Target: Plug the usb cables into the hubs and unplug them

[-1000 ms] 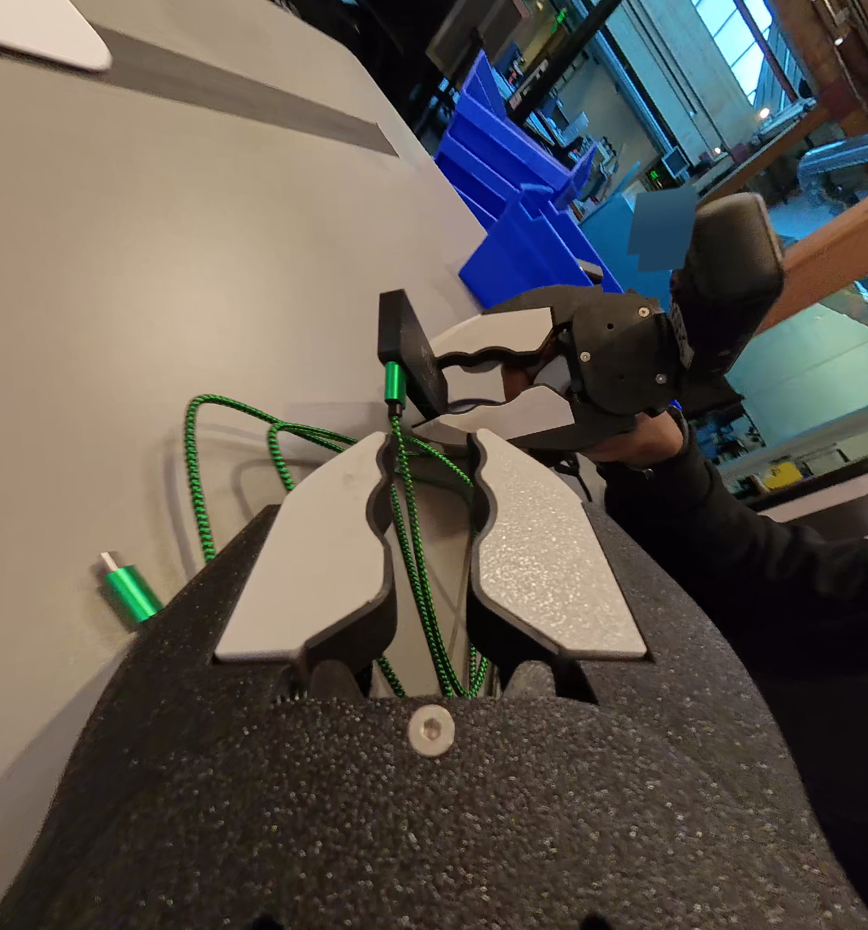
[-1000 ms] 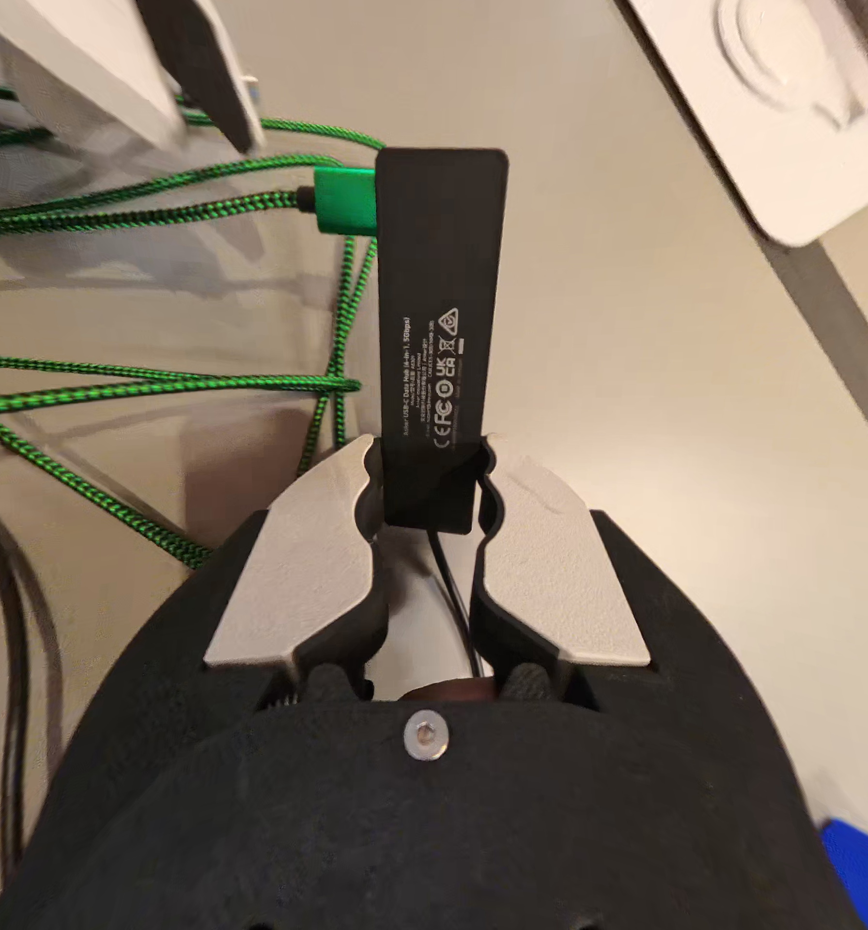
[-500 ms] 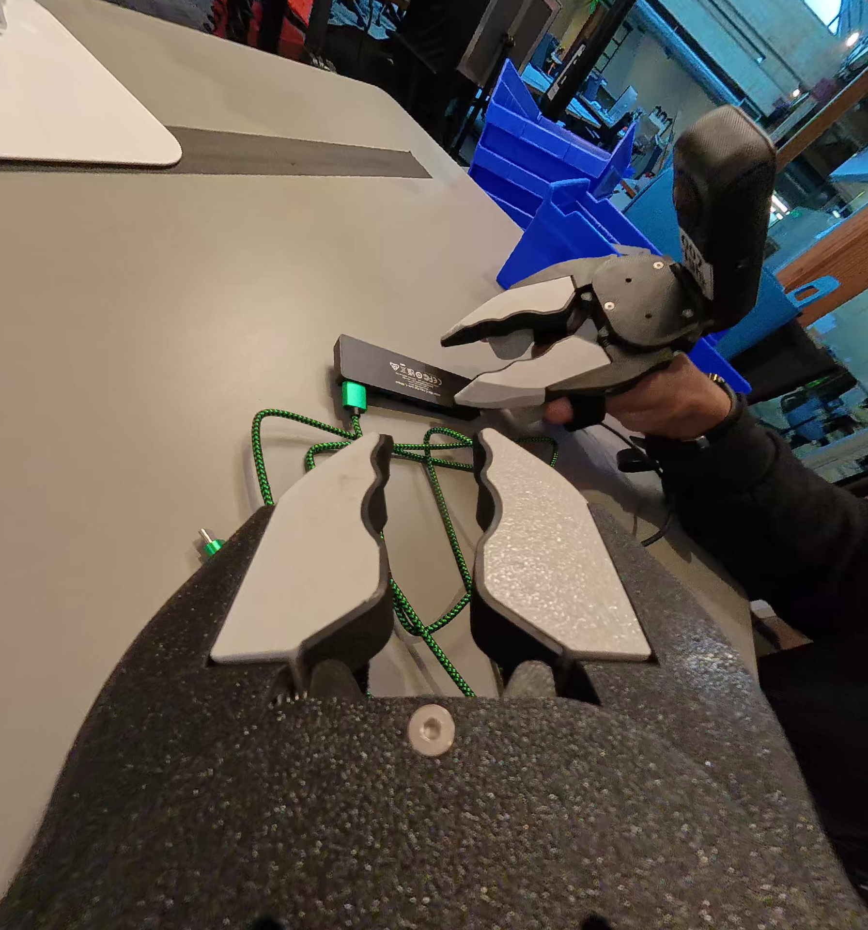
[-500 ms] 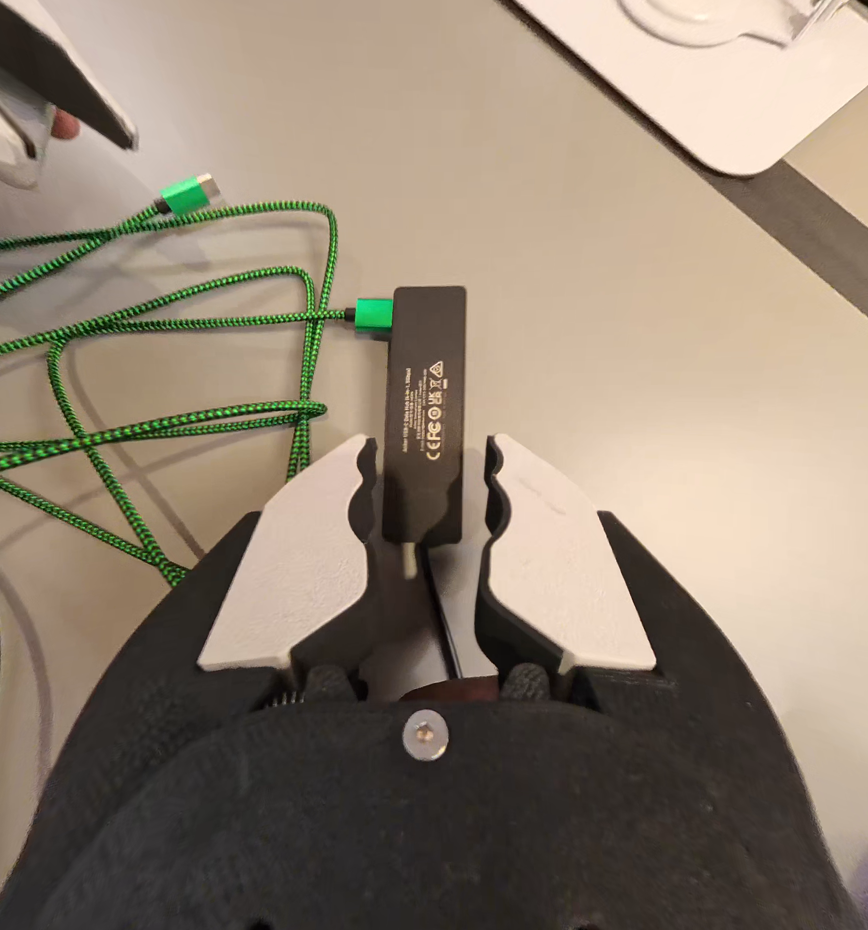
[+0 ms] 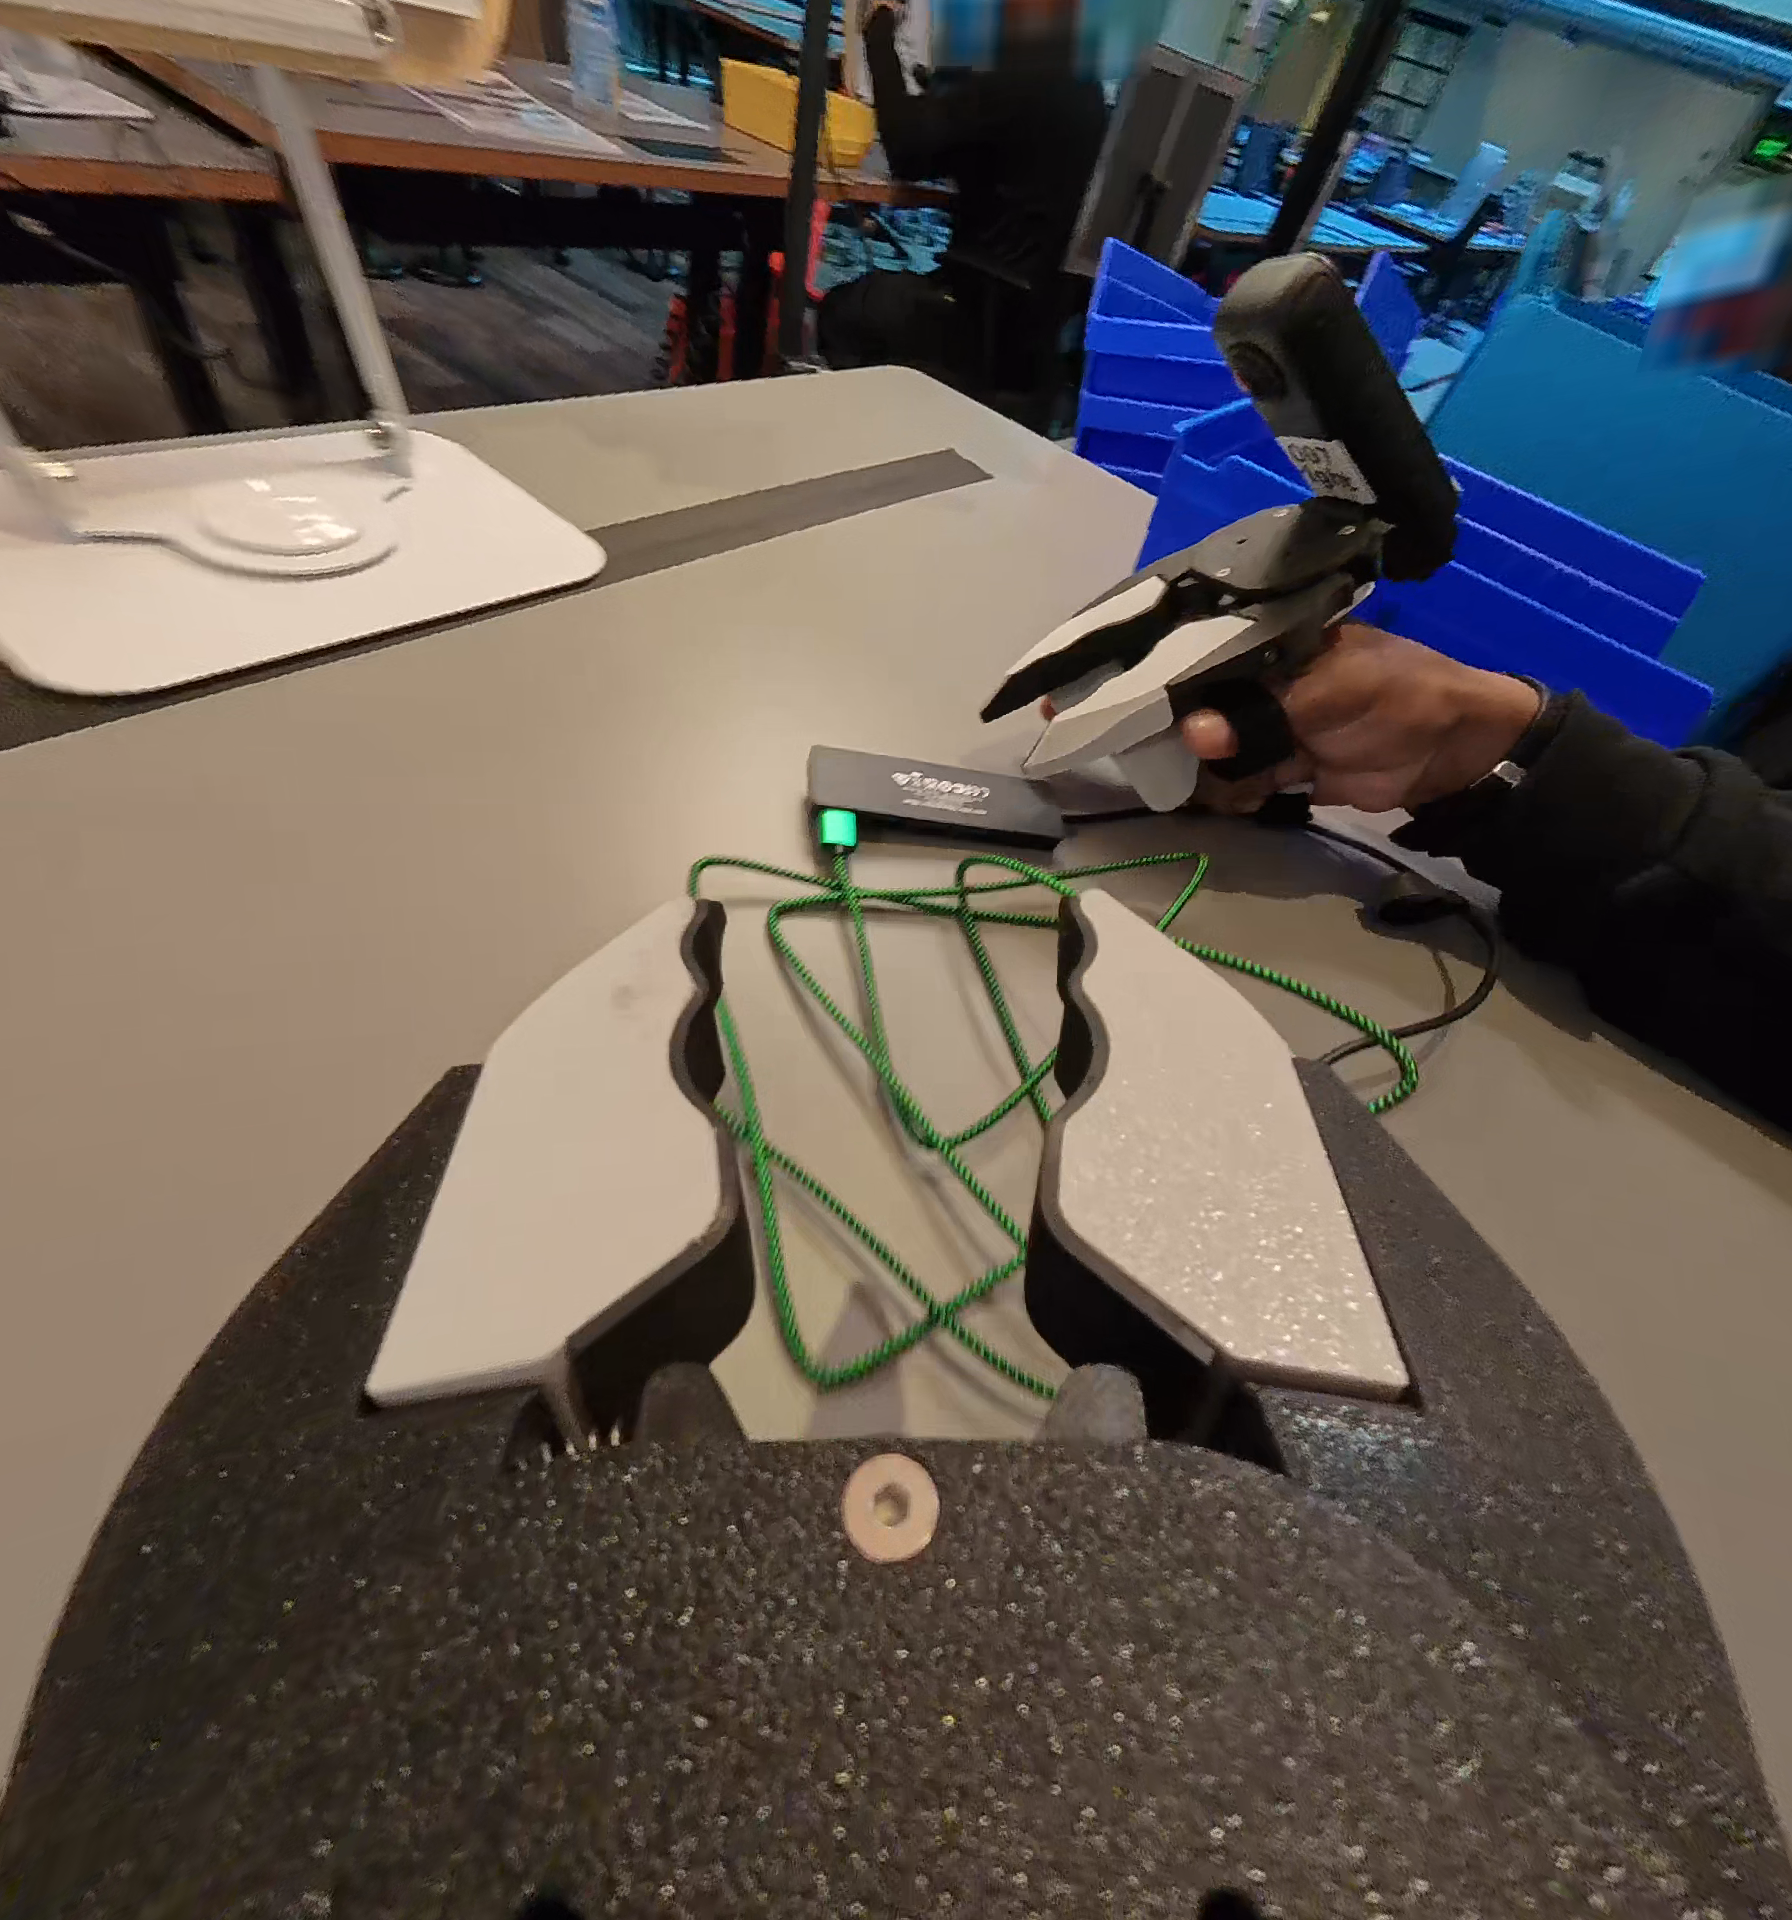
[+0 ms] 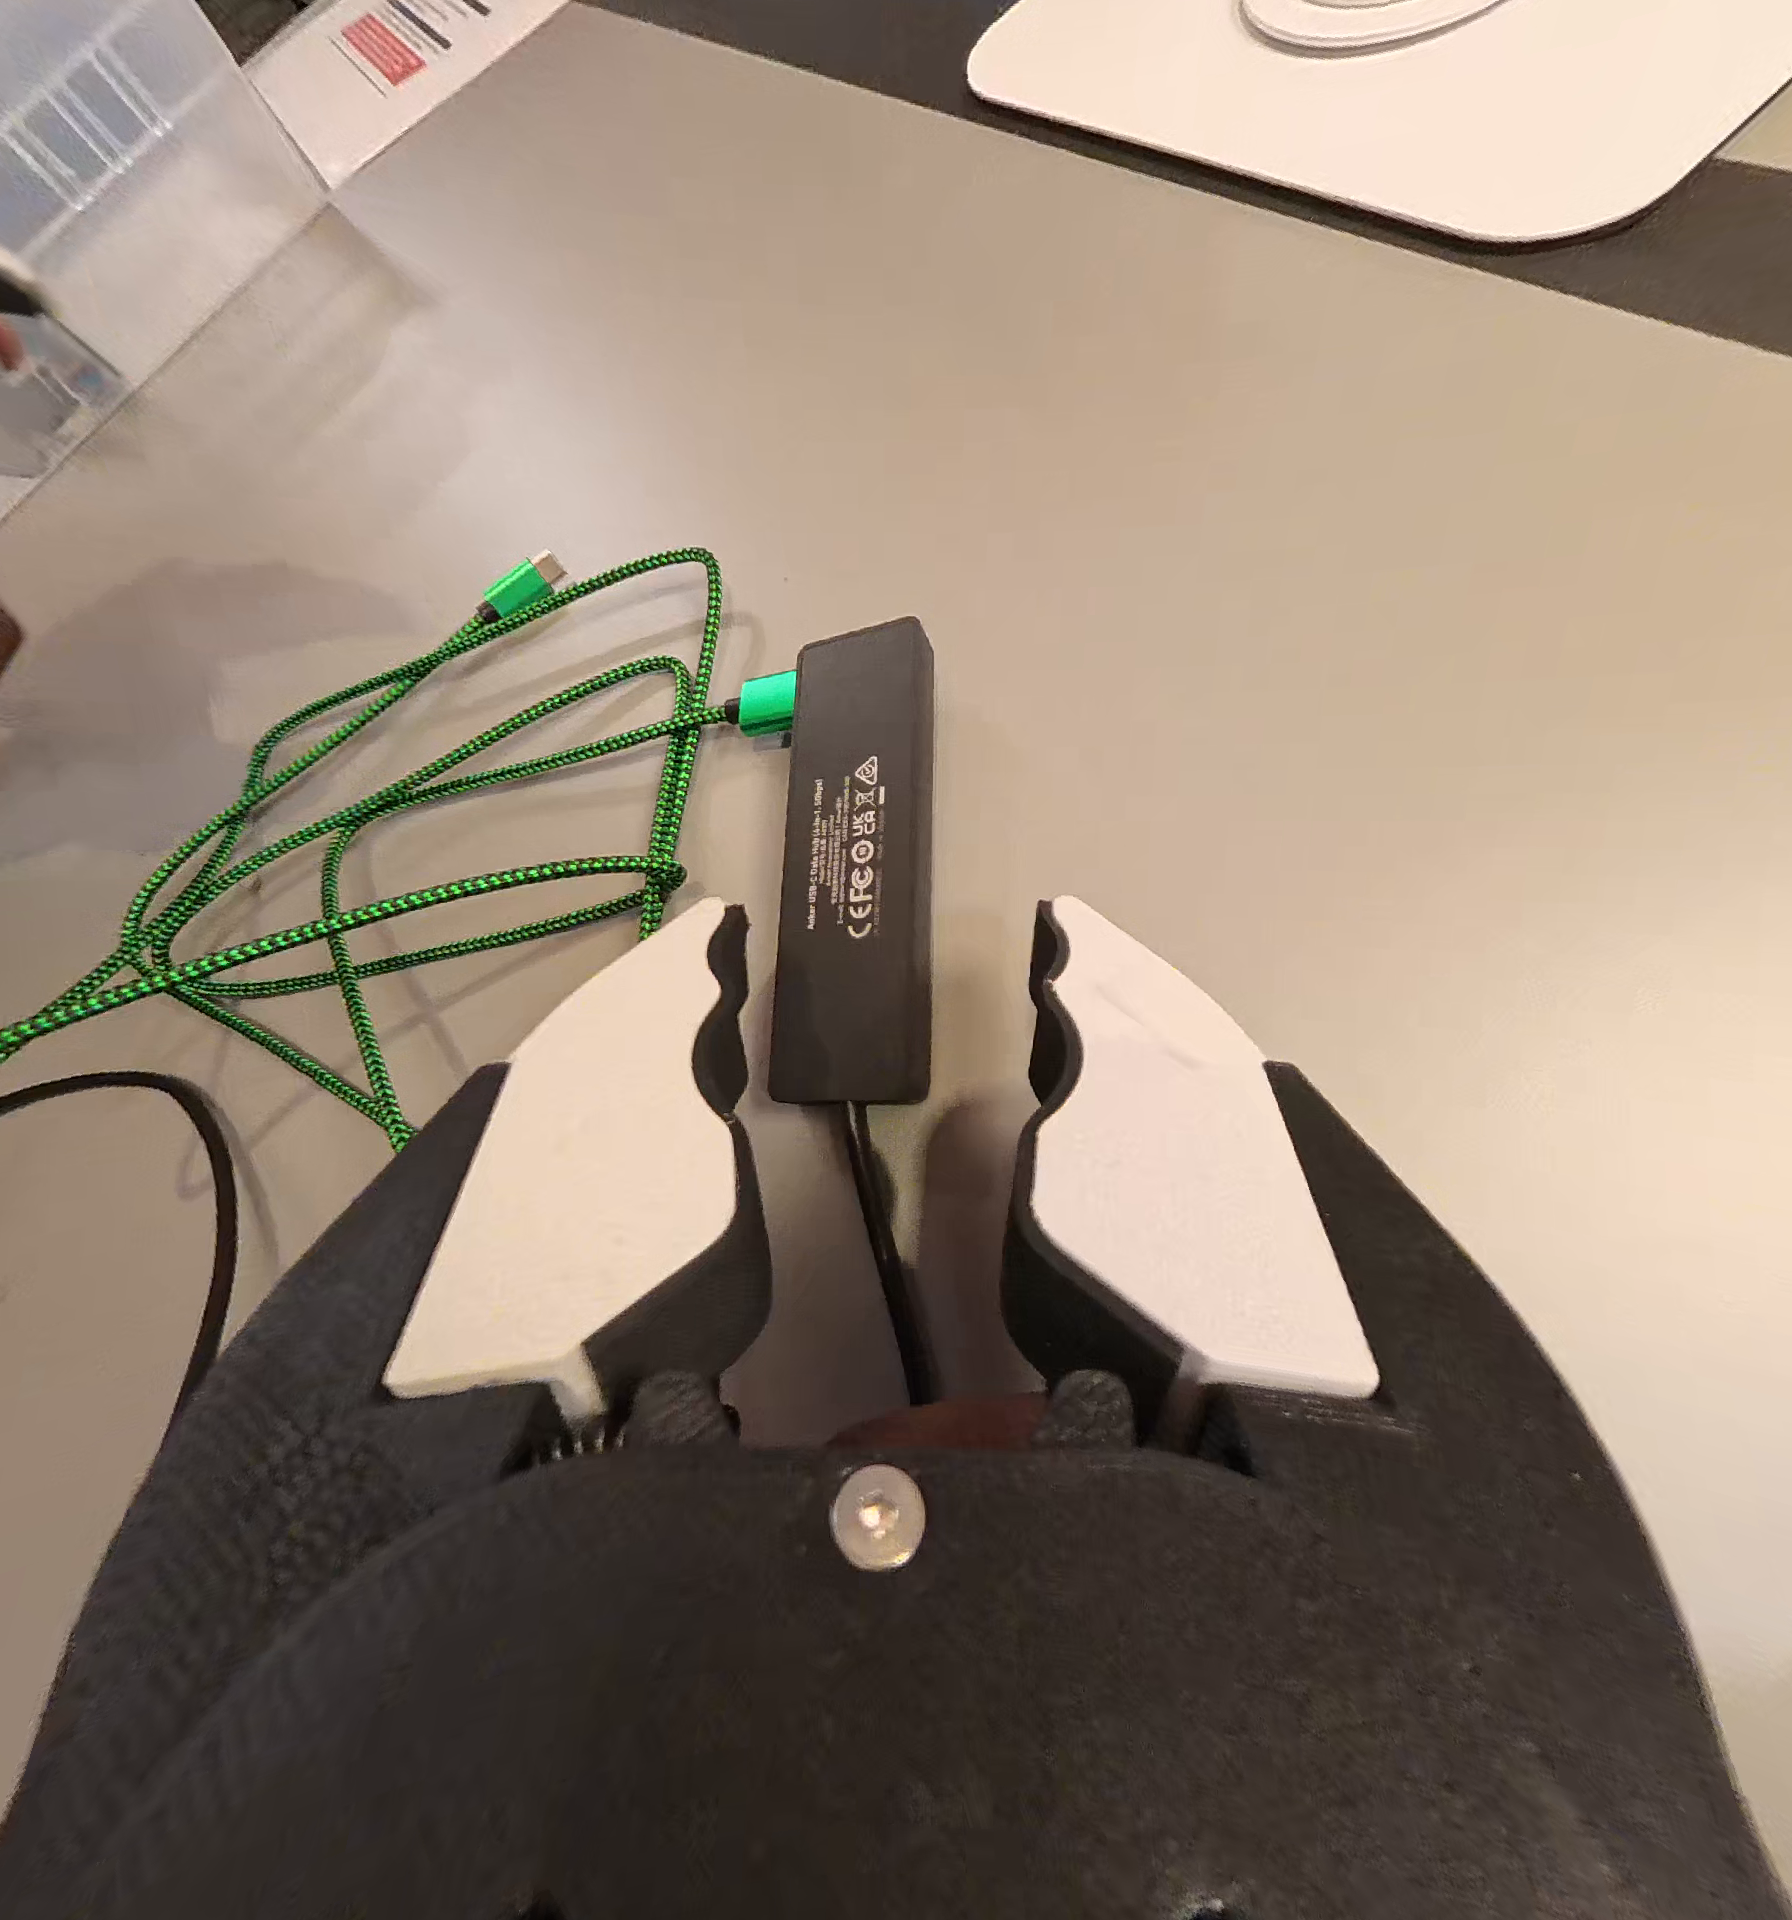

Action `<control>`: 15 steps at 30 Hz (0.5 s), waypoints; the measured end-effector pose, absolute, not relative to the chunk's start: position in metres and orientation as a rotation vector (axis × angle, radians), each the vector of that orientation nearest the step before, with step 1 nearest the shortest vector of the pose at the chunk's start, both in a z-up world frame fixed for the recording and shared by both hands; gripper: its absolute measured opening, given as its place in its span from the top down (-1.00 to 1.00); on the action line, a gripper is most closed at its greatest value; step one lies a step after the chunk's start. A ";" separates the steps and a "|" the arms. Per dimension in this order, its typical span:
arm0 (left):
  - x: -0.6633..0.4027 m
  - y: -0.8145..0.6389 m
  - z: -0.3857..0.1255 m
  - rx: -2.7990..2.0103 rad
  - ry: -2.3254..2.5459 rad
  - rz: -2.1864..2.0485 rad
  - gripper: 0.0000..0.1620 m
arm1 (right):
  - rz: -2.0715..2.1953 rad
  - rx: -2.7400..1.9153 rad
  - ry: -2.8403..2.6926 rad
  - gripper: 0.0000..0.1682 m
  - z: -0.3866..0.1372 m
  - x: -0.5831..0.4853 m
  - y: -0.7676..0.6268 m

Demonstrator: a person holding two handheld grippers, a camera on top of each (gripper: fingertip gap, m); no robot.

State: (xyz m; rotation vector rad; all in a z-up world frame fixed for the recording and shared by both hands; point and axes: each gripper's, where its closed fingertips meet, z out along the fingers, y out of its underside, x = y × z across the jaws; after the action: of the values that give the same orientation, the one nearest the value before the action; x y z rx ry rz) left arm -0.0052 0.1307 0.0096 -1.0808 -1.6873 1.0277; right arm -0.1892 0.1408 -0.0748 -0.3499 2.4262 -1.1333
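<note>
A: Hub (image 6: 854, 873) first: where do we have it?

B: Flat on the table (image 6: 1287, 675), printed side up, near the middle of the top, well short of the far edge where the white stand base (image 6: 1411, 104) sits. Our right gripper (image 6: 887, 920) hangs just above its near end with the jaws spread wide and nothing between them but air; the hub's own black lead (image 6: 887, 1247) runs back under us

A: And the cable?

B: One green plug (image 6: 767, 701) is seated in the hub's left side, near its far end. The braided cable (image 6: 404, 831) lies in loose loops on the table to the left, and its free plug (image 6: 520, 586) rests apart from the hub, toward the far-left corner

A: Our left gripper (image 5: 887, 971)?

B: Apart as well, empty, held above the loops and pointing at the hub

A: So which step are we in?

B: We judge the plugging half is done, and unplugging is due. Next we'd close the right jaws on the hub's near end to pin it, then bring the left down on the seated plug and pull straight out along the port. Gripping the braid instead of the plug shell, or pulling at an angle, could drag the hub or strain the connector
</note>
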 end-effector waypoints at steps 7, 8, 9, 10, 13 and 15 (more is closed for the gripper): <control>0.169 0.096 0.038 -0.949 -2.111 1.250 0.24 | -1.102 -0.392 2.464 0.39 -0.080 -0.185 0.142; 0.203 0.085 0.046 -0.895 -2.193 1.297 0.25 | -1.101 -0.392 2.467 0.39 -0.080 -0.185 0.142; 0.238 0.073 0.052 -0.826 -2.284 1.328 0.28 | -1.100 -0.389 2.468 0.39 -0.081 -0.185 0.142; 0.271 0.062 0.053 -0.760 -2.383 1.331 0.30 | -1.098 -0.385 2.469 0.39 -0.081 -0.186 0.142; 0.361 0.030 0.022 -0.603 -2.729 1.184 0.35 | -1.095 -0.383 2.472 0.39 -0.081 -0.186 0.142; 0.403 0.020 -0.020 -0.492 -2.923 0.906 0.34 | -1.095 -0.387 2.481 0.39 -0.082 -0.186 0.142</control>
State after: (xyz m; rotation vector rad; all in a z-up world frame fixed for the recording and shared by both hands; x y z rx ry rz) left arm 0.4033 0.0201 -0.0202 -0.4921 -2.9234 0.9064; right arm -0.1861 0.1415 -0.0818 -0.3873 2.4812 -1.0954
